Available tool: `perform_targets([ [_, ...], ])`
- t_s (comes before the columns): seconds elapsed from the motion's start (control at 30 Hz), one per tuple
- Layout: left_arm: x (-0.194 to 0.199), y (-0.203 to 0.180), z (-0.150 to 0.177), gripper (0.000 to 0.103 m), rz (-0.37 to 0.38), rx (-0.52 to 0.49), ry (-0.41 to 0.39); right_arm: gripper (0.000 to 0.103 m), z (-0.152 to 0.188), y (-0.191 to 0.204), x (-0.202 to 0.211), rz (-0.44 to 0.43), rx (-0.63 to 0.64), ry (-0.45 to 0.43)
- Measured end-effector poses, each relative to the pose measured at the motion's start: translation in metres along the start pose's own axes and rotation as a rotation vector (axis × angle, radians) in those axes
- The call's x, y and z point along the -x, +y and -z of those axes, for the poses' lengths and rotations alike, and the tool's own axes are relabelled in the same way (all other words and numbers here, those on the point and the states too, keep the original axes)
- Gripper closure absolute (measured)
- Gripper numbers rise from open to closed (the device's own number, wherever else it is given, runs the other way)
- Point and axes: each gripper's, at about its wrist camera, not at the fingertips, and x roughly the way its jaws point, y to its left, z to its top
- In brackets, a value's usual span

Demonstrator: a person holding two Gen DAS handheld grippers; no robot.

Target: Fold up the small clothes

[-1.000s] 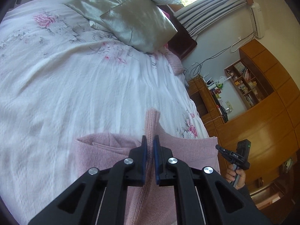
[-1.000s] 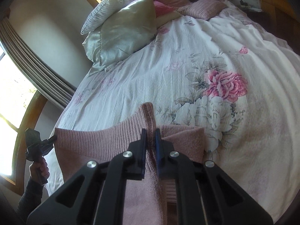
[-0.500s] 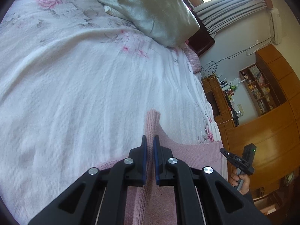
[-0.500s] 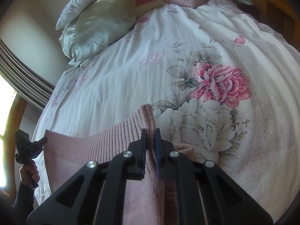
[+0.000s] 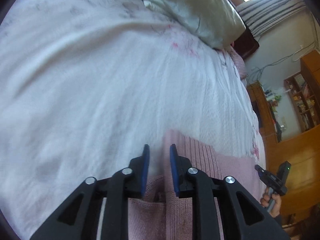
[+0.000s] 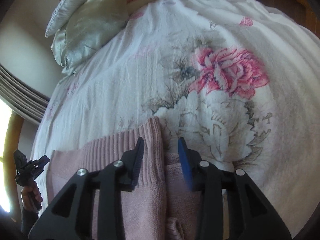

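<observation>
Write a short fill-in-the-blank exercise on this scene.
1. The sweater is coloured ____.
2. It lies on a floral ____.
3. The left gripper is ____, gripping nothing.
4. The right gripper is ____ too.

Missing words: pink; bedspread; open; open

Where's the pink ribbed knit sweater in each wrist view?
Left wrist: pink ribbed knit sweater at bottom centre-right, beneath the open left tool.
Right wrist: same sweater at bottom centre-left, beneath the open right tool.
Shared landmark: shiny silver-green satin pillow.
</observation>
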Motion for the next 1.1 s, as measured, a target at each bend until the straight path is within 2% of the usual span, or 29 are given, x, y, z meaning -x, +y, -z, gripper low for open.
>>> perform_targets([
  [0.03, 0.008, -0.009, 0.002, 0.075, 0.066, -0.020, -0.005, 0.068, 0.000, 0.003, 0.011, -0.042, 0.001, -0.034],
  [0.07, 0.010, -0.021, 0.005, 0.074, 0.143, -0.050, 0.023, 0.068, 0.001, 0.005, 0.018, -0.104, -0.011, -0.038],
  [0.13, -0.002, -0.039, 0.016, 0.071, 0.253, -0.087, 0.118, 0.068, 0.003, 0.011, 0.018, -0.221, -0.035, -0.002],
  [0.17, -0.013, -0.039, 0.020, 0.069, 0.241, -0.084, 0.161, 0.068, 0.006, 0.015, 0.012, -0.247, -0.036, 0.026],
  [0.2, -0.025, -0.037, 0.023, 0.070, 0.198, -0.081, 0.192, 0.068, 0.009, 0.018, 0.004, -0.252, -0.034, 0.057],
  [0.23, -0.037, -0.029, 0.024, 0.070, 0.143, -0.068, 0.215, 0.068, 0.011, 0.019, -0.006, -0.238, -0.035, 0.085],
  [0.27, -0.046, -0.019, 0.024, 0.074, 0.119, -0.039, 0.231, 0.070, 0.012, 0.015, -0.016, -0.219, -0.048, 0.104],
  [0.3, -0.053, -0.011, 0.025, 0.089, 0.097, -0.019, 0.244, 0.076, 0.014, 0.008, -0.026, -0.201, -0.065, 0.120],
  [0.33, -0.056, -0.006, 0.024, 0.097, 0.069, -0.013, 0.246, 0.095, 0.016, -0.002, -0.035, -0.176, -0.077, 0.132],
  [0.37, -0.055, -0.002, 0.023, 0.102, 0.073, -0.001, 0.248, 0.103, 0.016, -0.011, -0.039, -0.160, -0.082, 0.135],
  [0.43, -0.040, -0.006, 0.021, 0.101, 0.088, 0.008, 0.219, 0.103, 0.016, -0.020, -0.031, -0.183, -0.122, 0.122],
  [0.47, -0.028, -0.010, 0.022, 0.089, 0.119, -0.007, 0.198, 0.093, 0.017, -0.017, -0.020, -0.193, -0.116, 0.100],
  [0.5, -0.014, -0.018, 0.027, 0.080, 0.174, -0.035, 0.185, 0.088, 0.020, -0.011, -0.009, -0.233, -0.095, 0.092],
  [0.53, -0.002, -0.025, 0.034, 0.080, 0.241, -0.065, 0.192, 0.083, 0.026, -0.002, 0.002, -0.297, -0.069, 0.097],
  [0.6, 0.012, -0.036, 0.056, 0.076, 0.342, -0.127, 0.219, 0.083, 0.047, 0.017, 0.016, -0.395, -0.001, 0.126],
  [0.63, 0.011, -0.035, 0.066, 0.076, 0.342, -0.143, 0.236, 0.083, 0.057, 0.024, 0.017, -0.418, 0.021, 0.150],
  [0.7, -0.006, -0.019, 0.080, 0.076, 0.275, -0.108, 0.281, 0.083, 0.076, 0.031, 0.004, -0.400, 0.049, 0.210],
  [0.73, -0.015, -0.007, 0.084, 0.079, 0.250, -0.085, 0.292, 0.091, 0.083, 0.027, -0.006, -0.361, 0.046, 0.236],
  [0.77, -0.019, 0.001, 0.084, 0.098, 0.214, -0.080, 0.284, 0.103, 0.087, 0.021, -0.015, -0.319, 0.049, 0.243],
  [0.8, -0.019, 0.007, 0.082, 0.100, 0.219, -0.053, 0.276, 0.103, 0.088, 0.014, -0.019, -0.309, 0.049, 0.240],
  [0.87, -0.008, 0.003, 0.078, 0.101, 0.191, -0.046, 0.248, 0.103, 0.086, 0.005, -0.013, -0.309, -0.010, 0.232],
  [0.9, 0.003, -0.005, 0.078, 0.094, 0.190, -0.063, 0.234, 0.100, 0.086, 0.011, -0.004, -0.298, -0.002, 0.222],
  [0.93, 0.018, -0.016, 0.081, 0.087, 0.231, -0.093, 0.224, 0.092, 0.089, 0.019, 0.006, -0.312, 0.018, 0.216],
  [1.03, 0.052, -0.045, 0.113, 0.081, 0.389, -0.171, 0.250, 0.090, 0.116, 0.054, 0.030, -0.432, 0.103, 0.237],
  [1.07, 0.053, -0.050, 0.128, 0.081, 0.416, -0.186, 0.277, 0.090, 0.128, 0.064, 0.030, -0.446, 0.127, 0.258],
  [1.1, 0.047, -0.053, 0.143, 0.081, 0.400, -0.210, 0.307, 0.090, 0.140, 0.071, 0.026, -0.458, 0.142, 0.290],
])
